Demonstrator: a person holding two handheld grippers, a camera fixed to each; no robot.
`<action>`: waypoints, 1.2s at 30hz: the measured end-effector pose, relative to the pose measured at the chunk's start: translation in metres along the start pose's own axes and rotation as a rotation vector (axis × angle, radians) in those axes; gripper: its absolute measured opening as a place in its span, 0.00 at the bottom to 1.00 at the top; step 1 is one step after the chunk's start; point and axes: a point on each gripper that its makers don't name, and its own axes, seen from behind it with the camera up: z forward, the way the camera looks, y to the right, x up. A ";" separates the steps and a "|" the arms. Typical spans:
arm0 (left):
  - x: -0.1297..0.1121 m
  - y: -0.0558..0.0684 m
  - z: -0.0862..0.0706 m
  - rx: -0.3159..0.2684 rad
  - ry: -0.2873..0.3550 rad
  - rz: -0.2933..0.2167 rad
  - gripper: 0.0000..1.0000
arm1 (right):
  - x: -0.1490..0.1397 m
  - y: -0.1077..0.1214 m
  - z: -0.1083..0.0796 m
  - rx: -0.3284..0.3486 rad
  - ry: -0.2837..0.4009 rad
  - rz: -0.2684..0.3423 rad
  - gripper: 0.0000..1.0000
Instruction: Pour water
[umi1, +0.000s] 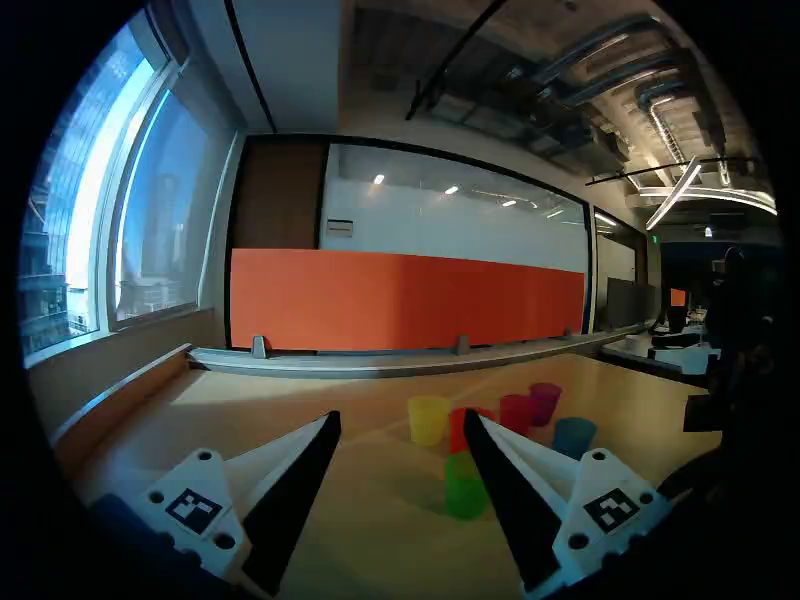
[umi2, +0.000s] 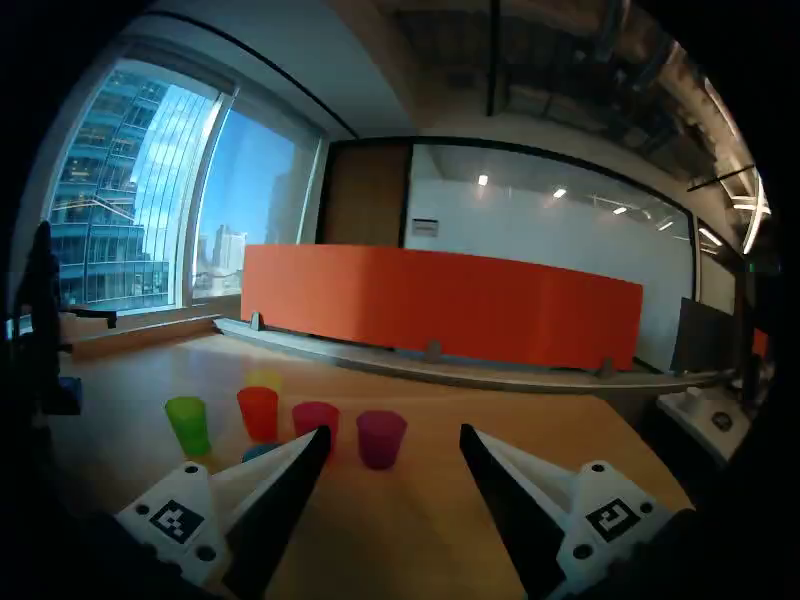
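Currently, left gripper (umi1: 400, 415) and right gripper (umi2: 393, 430): fingers spread apart, empty, above wooden table (umi1: 380, 540). Plastic cups (umi1: 515, 412) clustered ahead; green cup (umi1: 465, 485) nearest left gripper, magenta cup (umi2: 381, 438) nearest right.

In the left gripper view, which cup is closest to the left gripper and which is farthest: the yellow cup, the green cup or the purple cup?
From the left gripper:
1. Green cup: just ahead, low between the fingers.
2. Yellow cup: farther back, near the middle.
3. Purple cup: at the back of the group, off to the view's right.
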 end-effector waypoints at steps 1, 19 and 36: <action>0.001 -0.002 -0.001 0.010 0.007 0.005 0.91 | 0.001 0.001 0.000 -0.006 0.003 0.003 1.00; 0.016 -0.033 -0.014 0.204 0.093 0.073 0.91 | 0.029 0.013 0.002 -0.100 0.081 0.012 1.00; 0.001 -0.045 -0.003 0.306 0.094 0.149 0.91 | 0.033 0.017 0.000 -0.135 0.112 0.062 1.00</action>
